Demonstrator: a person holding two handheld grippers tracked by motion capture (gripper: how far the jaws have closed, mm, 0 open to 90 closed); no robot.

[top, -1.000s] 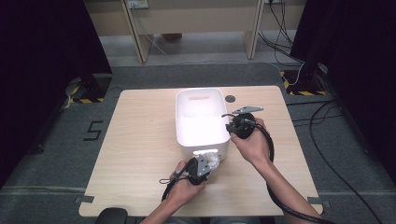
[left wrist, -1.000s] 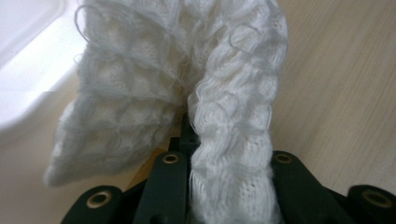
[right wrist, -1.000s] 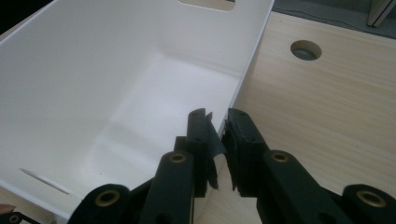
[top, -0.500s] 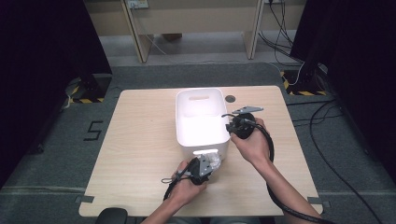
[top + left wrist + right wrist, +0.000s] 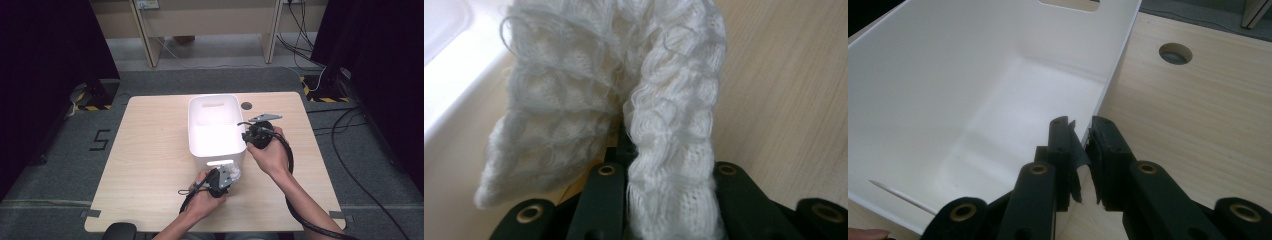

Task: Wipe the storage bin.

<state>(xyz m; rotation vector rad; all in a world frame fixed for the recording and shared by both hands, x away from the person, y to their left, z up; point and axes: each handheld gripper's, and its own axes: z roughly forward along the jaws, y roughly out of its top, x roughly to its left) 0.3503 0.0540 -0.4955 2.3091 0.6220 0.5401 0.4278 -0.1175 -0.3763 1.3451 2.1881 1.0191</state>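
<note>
Grey carpet (image 5: 150, 82) with trailing cables surrounds the pale wooden desk (image 5: 150, 165). On it stands 1 white plastic bin (image 5: 215, 125); the right gripper (image 5: 1080, 145) clamps its right wall. Beside the bin's near end, the left gripper (image 5: 226, 176) grasps a white knitted cloth (image 5: 664, 115).

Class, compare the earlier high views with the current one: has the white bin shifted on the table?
No. The white bin keeps its spot beside the round hole in the table, with the right claw clamped on its wall.
</note>
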